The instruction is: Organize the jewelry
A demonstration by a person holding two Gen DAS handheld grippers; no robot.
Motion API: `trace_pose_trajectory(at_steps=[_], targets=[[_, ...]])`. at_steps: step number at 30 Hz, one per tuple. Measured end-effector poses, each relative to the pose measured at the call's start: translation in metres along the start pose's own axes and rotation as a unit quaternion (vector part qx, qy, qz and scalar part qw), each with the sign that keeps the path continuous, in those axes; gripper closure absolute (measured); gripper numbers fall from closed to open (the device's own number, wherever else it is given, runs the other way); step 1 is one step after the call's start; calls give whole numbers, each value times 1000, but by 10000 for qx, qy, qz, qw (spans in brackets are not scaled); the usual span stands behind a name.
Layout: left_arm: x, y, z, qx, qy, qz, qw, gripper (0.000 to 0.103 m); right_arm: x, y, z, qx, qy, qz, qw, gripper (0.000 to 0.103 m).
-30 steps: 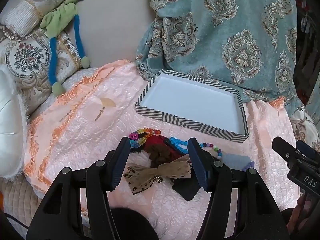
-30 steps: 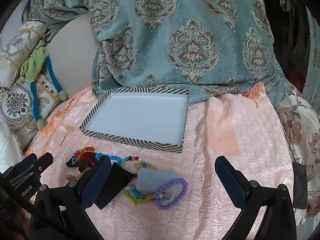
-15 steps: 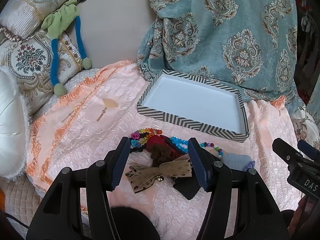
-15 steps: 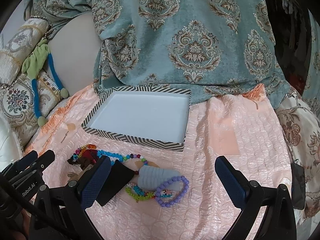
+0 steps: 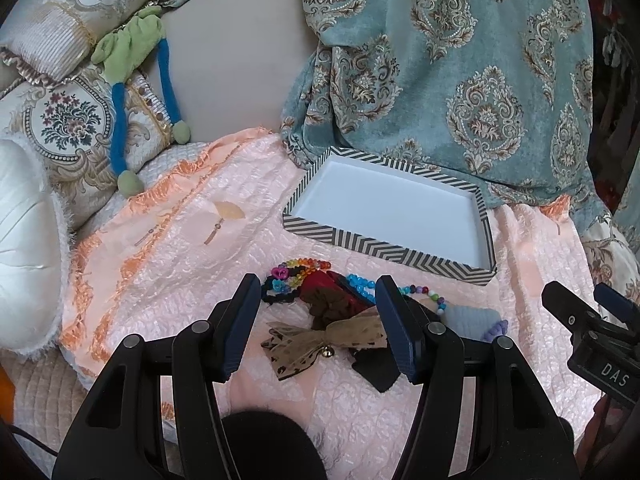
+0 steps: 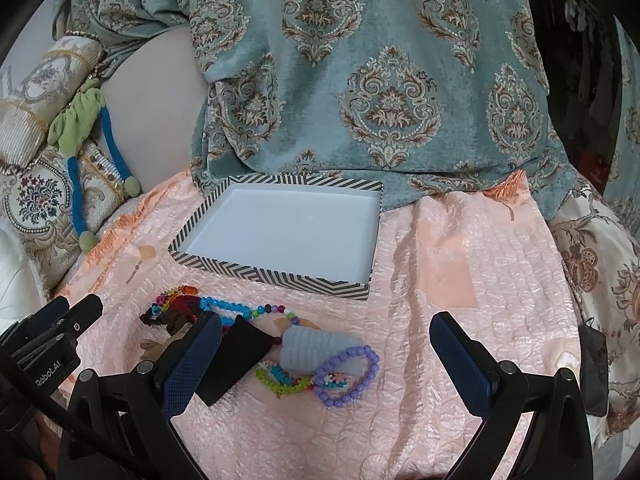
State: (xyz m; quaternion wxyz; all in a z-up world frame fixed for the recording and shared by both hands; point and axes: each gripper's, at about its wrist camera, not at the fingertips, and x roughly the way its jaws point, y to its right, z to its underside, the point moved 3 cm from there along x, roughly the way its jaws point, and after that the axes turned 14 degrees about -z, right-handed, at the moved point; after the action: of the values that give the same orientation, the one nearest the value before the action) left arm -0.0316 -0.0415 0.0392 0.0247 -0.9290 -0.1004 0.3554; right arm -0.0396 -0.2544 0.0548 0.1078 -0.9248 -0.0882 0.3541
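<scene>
The jewelry lies in a small heap on a pink quilted cloth (image 6: 460, 248), near the front edge of a striped tray (image 6: 276, 273) with a bare white floor. The heap holds a purple bead bracelet (image 6: 347, 376), a green bead bracelet (image 6: 280, 380), a pale blue scrunchie (image 6: 316, 346), a blue bead string (image 6: 224, 310), a rainbow bead bracelet (image 5: 298, 270), a red scrunchie (image 5: 320, 284), a tan bow (image 5: 320, 338) and a black card (image 6: 236, 360).

Behind the tray hangs a teal patterned blanket (image 6: 380, 80) over a beige sofa. To the far left sit embroidered cushions (image 5: 64, 136) and a green and blue plush toy (image 5: 128, 48).

The left gripper (image 5: 316, 320) hovers released, its jaws framing the tan bow without touching it. The right gripper (image 6: 324, 352) is spread wide, the purple bracelet and blue scrunchie between its jaws, untouched.
</scene>
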Motion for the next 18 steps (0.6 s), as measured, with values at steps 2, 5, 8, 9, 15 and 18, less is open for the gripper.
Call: trace_pose_trajectory(at_steps=[2, 5, 8, 9, 15, 18], targets=[[-3, 0, 2, 29, 11, -15, 10000, 43, -1, 0, 0, 25, -53, -30, 10000, 0], [-7, -3, 1, 38, 40, -70, 10000, 43, 0, 0, 0, 39, -84, -69, 9999, 0], [-9, -5, -1, -25, 45, -76, 10000, 43, 2, 0, 0, 11, -99, -80, 9999, 0], [-9, -6, -1, -25, 50, -90, 9999, 43, 2, 1, -1, 50, -114, -114, 9999, 0], [-8, -8, -1, -60, 56, -169, 9998, 43, 2, 3, -1, 157, -89, -292, 9994, 0], [-4, -8, -1, -71, 36, -165, 9998, 43, 4, 3, -2, 237, -191, -394, 9988, 0]])
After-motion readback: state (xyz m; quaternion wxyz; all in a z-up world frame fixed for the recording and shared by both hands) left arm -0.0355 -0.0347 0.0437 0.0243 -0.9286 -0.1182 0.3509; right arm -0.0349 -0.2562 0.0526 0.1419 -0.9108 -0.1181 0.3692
